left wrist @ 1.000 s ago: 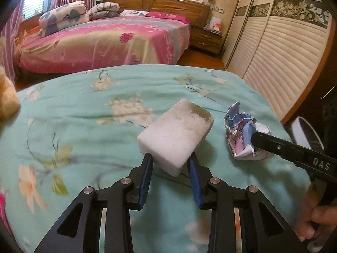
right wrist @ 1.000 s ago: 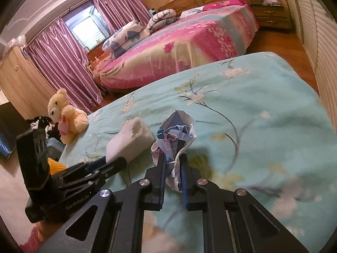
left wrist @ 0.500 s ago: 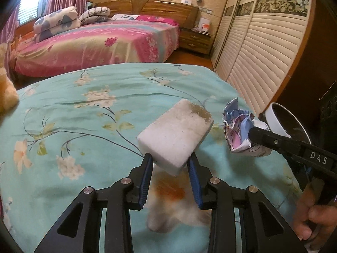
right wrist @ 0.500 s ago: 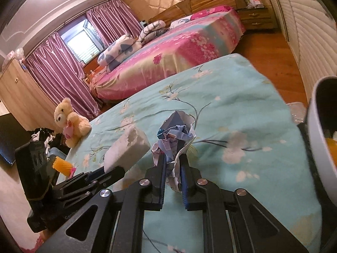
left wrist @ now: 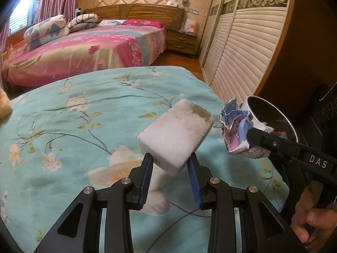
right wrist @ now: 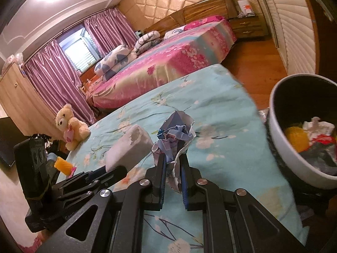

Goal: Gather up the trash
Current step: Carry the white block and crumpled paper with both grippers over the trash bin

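Note:
My left gripper [left wrist: 170, 162] is shut on a white foam block [left wrist: 175, 133] with a dirty corner, held above the teal floral bed cover [left wrist: 84, 126]. The block also shows in the right wrist view [right wrist: 128, 148]. My right gripper [right wrist: 173, 158] is shut on a crumpled blue-and-white paper ball [right wrist: 175, 132], also seen in the left wrist view [left wrist: 238, 129] just right of the block. A white trash bin [right wrist: 282, 139] with a dark inside stands at the bed's right edge and holds orange, white and red trash. Its rim [left wrist: 271, 109] is just behind the paper.
A cream teddy bear [right wrist: 70, 126] sits at the bed's left end. A pink bed [left wrist: 84, 48] lies beyond, then a nightstand [left wrist: 183, 42]. Louvred wardrobe doors [left wrist: 242, 48] run along the right. Wooden floor [right wrist: 257, 59] lies between the bed and the wardrobe.
Both grippers have carried the block and the paper ball to the right across the bed, toward its right edge. The trash bin has come into view beside the paper ball.

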`<action>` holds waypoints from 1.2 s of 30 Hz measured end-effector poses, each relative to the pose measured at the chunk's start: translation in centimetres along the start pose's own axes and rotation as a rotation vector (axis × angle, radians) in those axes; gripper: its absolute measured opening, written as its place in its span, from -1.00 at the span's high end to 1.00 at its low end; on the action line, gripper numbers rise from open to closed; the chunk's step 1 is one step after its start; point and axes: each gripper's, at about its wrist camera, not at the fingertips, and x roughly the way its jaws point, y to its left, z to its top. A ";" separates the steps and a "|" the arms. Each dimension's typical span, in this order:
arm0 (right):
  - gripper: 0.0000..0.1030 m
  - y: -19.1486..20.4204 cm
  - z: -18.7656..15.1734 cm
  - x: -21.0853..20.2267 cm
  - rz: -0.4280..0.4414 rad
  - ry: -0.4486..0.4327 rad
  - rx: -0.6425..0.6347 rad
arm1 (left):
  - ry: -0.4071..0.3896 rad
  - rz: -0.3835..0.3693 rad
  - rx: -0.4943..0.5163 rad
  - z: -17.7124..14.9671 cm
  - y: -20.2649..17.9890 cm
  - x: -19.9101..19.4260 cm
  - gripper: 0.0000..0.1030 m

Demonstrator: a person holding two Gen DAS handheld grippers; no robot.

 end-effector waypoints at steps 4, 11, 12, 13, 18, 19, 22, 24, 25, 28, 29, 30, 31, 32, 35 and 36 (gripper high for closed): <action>0.76 -0.6 -0.2 -1.1 -0.010 -0.020 0.012 | 0.002 -0.009 0.016 -0.1 -1.0 -0.1 0.38; 0.76 -1.9 -0.7 -2.7 -0.025 -0.046 0.038 | 0.006 -0.020 0.047 -0.1 -2.6 -0.3 0.38; 0.76 -2.0 -0.8 -3.0 -0.026 -0.050 0.041 | 0.006 -0.023 0.052 -0.1 -3.0 -0.2 0.38; 0.76 -2.2 -0.8 -3.1 -0.027 -0.052 0.045 | 0.007 -0.025 0.057 -0.1 -3.3 -0.2 0.38; 0.76 -3.0 -0.9 -4.2 -0.036 -0.069 0.057 | 0.012 -0.037 0.078 0.0 -4.7 0.0 0.38; 0.76 -3.2 -0.9 -4.4 -0.039 -0.072 0.059 | 0.012 -0.039 0.082 0.0 -4.9 0.1 0.38; 0.76 -3.7 -1.0 -4.9 -0.044 -0.079 0.068 | 0.013 -0.048 0.093 0.1 -5.6 0.2 0.38; 0.76 -4.0 -1.0 -5.2 -0.049 -0.084 0.073 | 0.015 -0.053 0.100 0.1 -6.1 0.3 0.38; 0.76 -4.3 -1.0 -5.4 -0.050 -0.086 0.076 | 0.015 -0.054 0.102 0.1 -6.2 0.3 0.38; 0.76 -4.7 -1.1 -5.8 -0.055 -0.091 0.083 | 0.015 -0.060 0.110 0.1 -6.8 0.4 0.38; 0.76 -4.8 -1.2 -5.9 -0.056 -0.092 0.087 | 0.016 -0.062 0.111 0.2 -7.0 0.4 0.38; 0.76 -4.9 -1.3 -6.1 -0.058 -0.094 0.089 | 0.016 -0.062 0.112 0.2 -7.1 0.4 0.38; 0.76 -5.1 -1.3 -6.2 -0.059 -0.095 0.089 | 0.016 -0.063 0.114 0.2 -7.3 0.4 0.38; 0.76 -5.2 -1.3 -6.3 -0.060 -0.096 0.091 | 0.016 -0.066 0.117 0.2 -7.5 0.4 0.38; 0.76 -5.4 -1.5 -6.7 -0.063 -0.102 0.096 | 0.016 -0.069 0.125 0.3 -8.0 0.4 0.38; 0.76 -5.6 -1.5 -6.9 -0.065 -0.106 0.098 | 0.015 -0.070 0.126 0.3 -8.2 0.4 0.38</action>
